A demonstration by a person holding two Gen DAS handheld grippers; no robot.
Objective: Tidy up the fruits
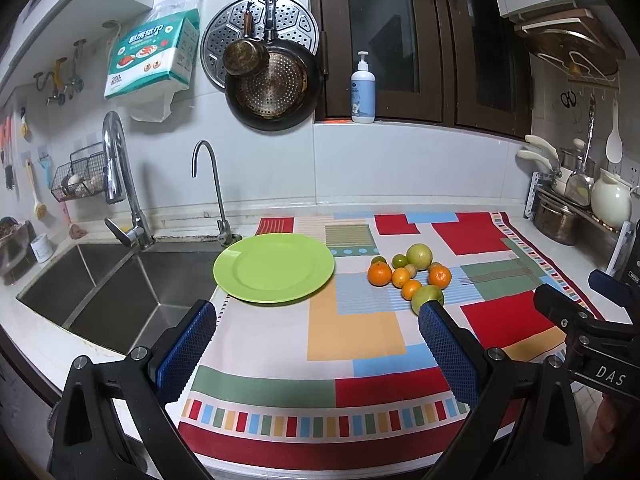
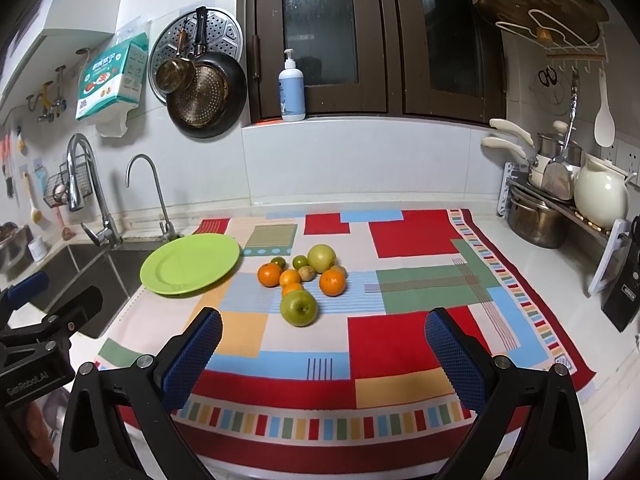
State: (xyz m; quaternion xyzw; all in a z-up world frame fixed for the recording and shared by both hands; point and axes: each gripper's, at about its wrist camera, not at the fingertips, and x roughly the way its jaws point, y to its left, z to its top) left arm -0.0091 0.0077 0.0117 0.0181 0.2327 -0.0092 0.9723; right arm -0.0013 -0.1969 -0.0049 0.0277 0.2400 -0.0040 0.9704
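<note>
A pile of fruit sits on a colourful patterned cloth: several small oranges, small green citrus, a pale green apple at the back and a green apple at the front. The pile also shows in the left wrist view. An empty green plate lies left of the pile, partly over the sink edge. My left gripper is open and empty, short of the plate. My right gripper is open and empty, short of the front apple.
A double steel sink with two taps lies left of the cloth. Pots, a white jug and a rack stand at the right. A soap bottle stands on the window sill. Pans hang on the wall.
</note>
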